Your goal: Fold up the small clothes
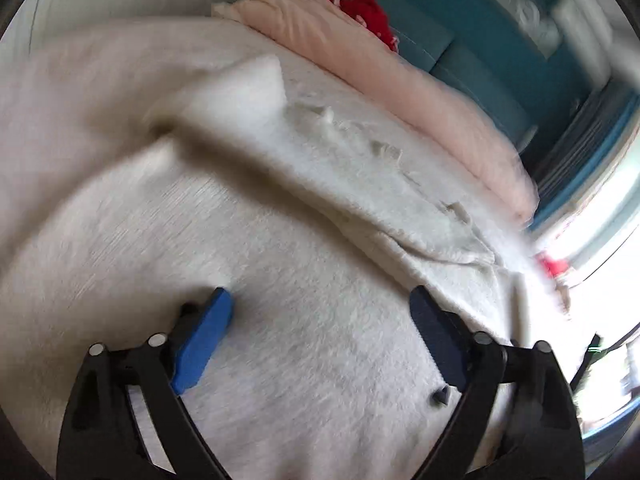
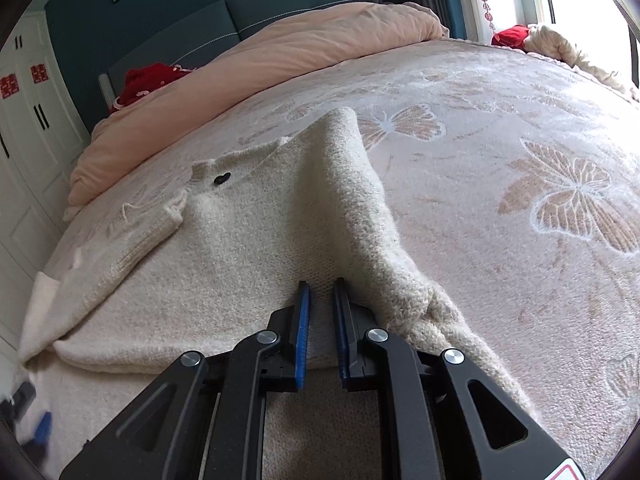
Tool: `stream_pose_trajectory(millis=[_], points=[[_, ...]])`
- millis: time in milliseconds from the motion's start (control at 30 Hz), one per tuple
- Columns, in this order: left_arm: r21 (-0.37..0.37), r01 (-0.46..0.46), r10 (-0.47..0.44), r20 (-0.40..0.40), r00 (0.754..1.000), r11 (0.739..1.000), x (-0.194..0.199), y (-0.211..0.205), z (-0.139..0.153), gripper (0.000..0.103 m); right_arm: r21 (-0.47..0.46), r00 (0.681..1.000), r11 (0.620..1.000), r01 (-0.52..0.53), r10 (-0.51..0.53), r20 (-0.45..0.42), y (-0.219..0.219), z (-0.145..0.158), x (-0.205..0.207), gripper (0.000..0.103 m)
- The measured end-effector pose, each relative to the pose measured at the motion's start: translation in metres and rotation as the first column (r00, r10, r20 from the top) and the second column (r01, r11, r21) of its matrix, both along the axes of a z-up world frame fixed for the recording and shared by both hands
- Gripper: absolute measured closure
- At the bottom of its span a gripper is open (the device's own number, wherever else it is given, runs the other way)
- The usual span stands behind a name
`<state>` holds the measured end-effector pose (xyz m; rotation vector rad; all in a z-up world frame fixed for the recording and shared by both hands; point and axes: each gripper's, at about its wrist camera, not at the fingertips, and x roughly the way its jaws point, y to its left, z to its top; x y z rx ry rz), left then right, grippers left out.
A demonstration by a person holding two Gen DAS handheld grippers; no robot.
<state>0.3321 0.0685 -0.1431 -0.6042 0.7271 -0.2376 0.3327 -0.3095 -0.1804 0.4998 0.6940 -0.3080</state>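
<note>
A bed point(image 2: 500, 128) fills both views, covered by a pale plush blanket point(image 2: 460, 184) patterned with tan butterflies. Directly on it, left of centre in the right wrist view, lies a cream knit sweater point(image 2: 248, 248), one part raised in a ridge. A pink duvet point(image 2: 280, 56) lies bunched along the upper edge, near the blue headboard.

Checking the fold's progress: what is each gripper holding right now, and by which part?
The right gripper pinches the cream knit sweater at a raised fold near its closest edge. The left gripper holds nothing; its jaws stand wide open above the sweater.
</note>
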Motion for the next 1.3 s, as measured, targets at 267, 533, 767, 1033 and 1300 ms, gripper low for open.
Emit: stream_pose_trajectory(millis=[267, 533, 767, 1033, 1300], points=[[0.132, 0.012, -0.012, 0.005, 1.000, 0.991, -0.002, -0.015, -0.002, 0.008, 0.137, 0.993, 0.990, -0.013, -0.004, 0.119, 0.015, 0.050, 0.003, 0.038], [0.030, 0.005, -0.005, -0.006, 1.000, 1.000, -0.012, 0.005, 0.000, 0.008, 0.357, 0.982, 0.920, -0.161, 0.184, -0.031, 0.060, 0.034, 0.112, 0.029], [-0.328, -0.197, 0.133, -0.209, 0.969, 0.924, 0.060, 0.069, 0.000, 0.012, 0.467, 0.989, 0.877, -0.111, 0.145, -0.037, 0.057, 0.032, 0.140, 0.095], [-0.323, -0.218, 0.178, -0.150, 0.973, 0.921, 0.098, 0.085, 0.036, 0.092, 0.236, 0.929, 0.932, -0.275, 0.194, 0.316, 0.037, 0.153, 0.083, 0.096], [-0.107, -0.126, 0.114, -0.113, 0.987, 0.986, 0.073, 0.046, -0.028, 0.094, 0.294, 0.997, 0.953, -0.068, 0.071, 0.002, -0.014, 0.011, 0.038, 0.098]])
